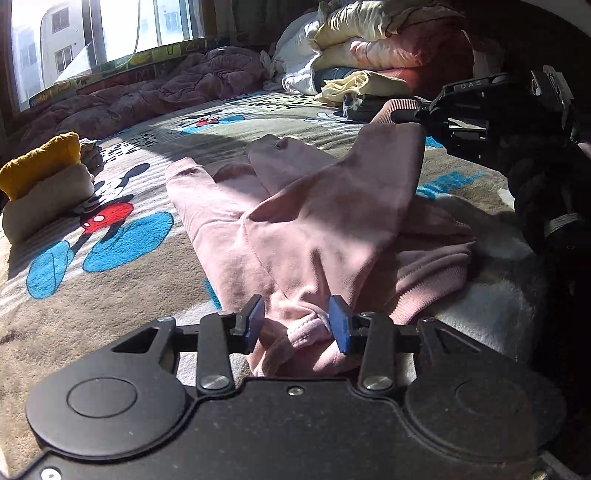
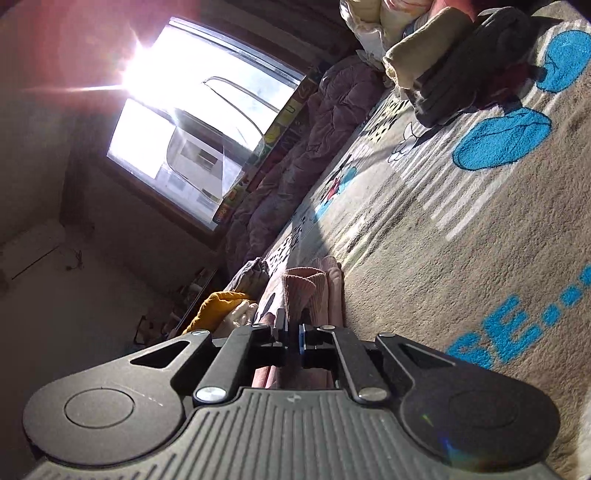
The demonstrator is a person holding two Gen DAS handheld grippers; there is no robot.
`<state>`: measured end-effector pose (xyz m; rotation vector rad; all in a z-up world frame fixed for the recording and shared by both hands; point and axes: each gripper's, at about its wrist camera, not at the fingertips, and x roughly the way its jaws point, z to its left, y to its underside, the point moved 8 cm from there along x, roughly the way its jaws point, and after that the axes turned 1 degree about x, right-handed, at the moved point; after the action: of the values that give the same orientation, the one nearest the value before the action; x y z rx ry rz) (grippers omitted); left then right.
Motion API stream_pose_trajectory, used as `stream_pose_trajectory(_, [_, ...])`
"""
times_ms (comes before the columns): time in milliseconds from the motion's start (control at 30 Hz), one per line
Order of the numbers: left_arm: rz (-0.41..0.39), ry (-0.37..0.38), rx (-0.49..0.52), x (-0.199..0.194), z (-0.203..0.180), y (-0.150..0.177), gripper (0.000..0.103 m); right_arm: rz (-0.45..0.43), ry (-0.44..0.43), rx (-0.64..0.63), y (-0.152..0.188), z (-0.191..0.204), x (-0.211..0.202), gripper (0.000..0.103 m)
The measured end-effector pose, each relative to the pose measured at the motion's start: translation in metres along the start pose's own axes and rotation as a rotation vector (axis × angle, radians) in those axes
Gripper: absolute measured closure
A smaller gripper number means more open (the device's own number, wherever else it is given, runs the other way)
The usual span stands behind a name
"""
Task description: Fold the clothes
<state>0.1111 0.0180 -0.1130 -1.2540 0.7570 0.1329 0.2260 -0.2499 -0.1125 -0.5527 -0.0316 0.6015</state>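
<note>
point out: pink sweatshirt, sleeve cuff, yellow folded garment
pink sweatshirt [image 1: 295, 236], left wrist view, on the body panel.
sleeve cuff [image 2: 301, 286], right wrist view, on the ribbed end beyond the right gripper [image 2: 292, 334].
yellow folded garment [image 1: 40, 164], left wrist view, on its top fold.

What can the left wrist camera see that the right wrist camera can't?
Only the left wrist view shows the whole pink sweatshirt spread on the cartoon blanket, with the left gripper open around its bunched edge, and the right gripper from outside, lifting a sleeve.

Only the right wrist view shows the bare wall and the ribbed cuff close up, pinched in the right gripper's jaws.

Both show the sunny window, the yellow folded garment and the pile of bedding.
</note>
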Motion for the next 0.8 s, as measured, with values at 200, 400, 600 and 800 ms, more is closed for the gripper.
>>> stream_pose_trajectory(200, [-0.065,0.065,0.016,-0.021,0.0,0.0,0.061,-0.001,-0.018,0.041,-0.002,0.005,0.008,0.096])
stream_pose_trajectory(400, [-0.04,0.105,0.097,-0.013,-0.014,0.013,0.06,-0.013,0.001,0.127,-0.003,0.007,0.012,0.096])
stream_pose_trajectory(600, [-0.037,0.142,0.149,-0.01,-0.019,0.021,0.056,-0.024,0.053,0.201,-0.015,0.023,0.022,0.096])
stream_pose_trajectory(800, [-0.019,0.197,0.138,-0.005,-0.016,0.025,0.053,-0.021,0.125,0.258,-0.021,0.041,0.049,0.096])
